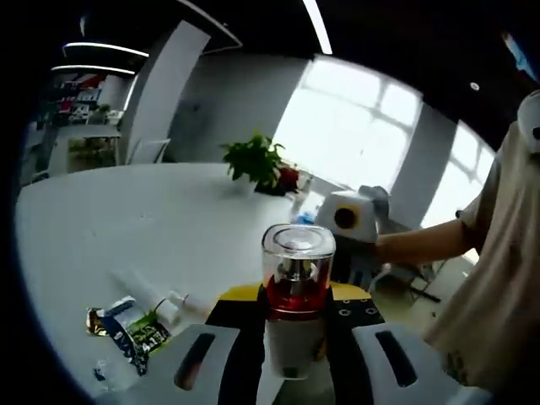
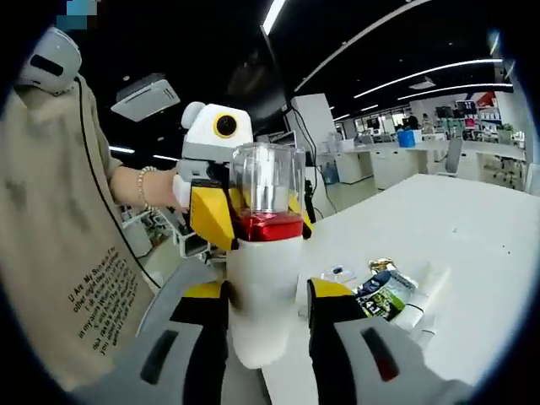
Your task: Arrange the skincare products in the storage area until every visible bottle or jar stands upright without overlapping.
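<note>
Bottle: a white bottle (image 1: pixel 294 337) with a red band and a clear cap stands upright in the air above the edge of the white worktop (image 1: pixel 126 228). It also shows in the right gripper view (image 2: pixel 264 278).

Left tool: the left tool (image 1: pixel 294 342) has its two jaws closed in on the white bottle's lower body, one on each side. In the right gripper view it shows behind the bottle (image 2: pixel 221 198), held by a person's hand.

Right tool: the right tool (image 2: pixel 265 325) has its jaws pressed against the sides of the same bottle, low down. In the left gripper view it shows past the bottle (image 1: pixel 353 221), with the person's arm behind it.

Other things: a white tube (image 1: pixel 156 297) and some small packets (image 1: pixel 126 329) lie flat on the worktop, close together. In the right gripper view the packets (image 2: pixel 384 291) lie beside the tube (image 2: pixel 422 295).

Far back: a green potted plant (image 1: pixel 256 162) stands on the worktop near the bright windows.

Person: a beige shirt (image 2: pixel 67 236) with small writing on it is close by.
</note>
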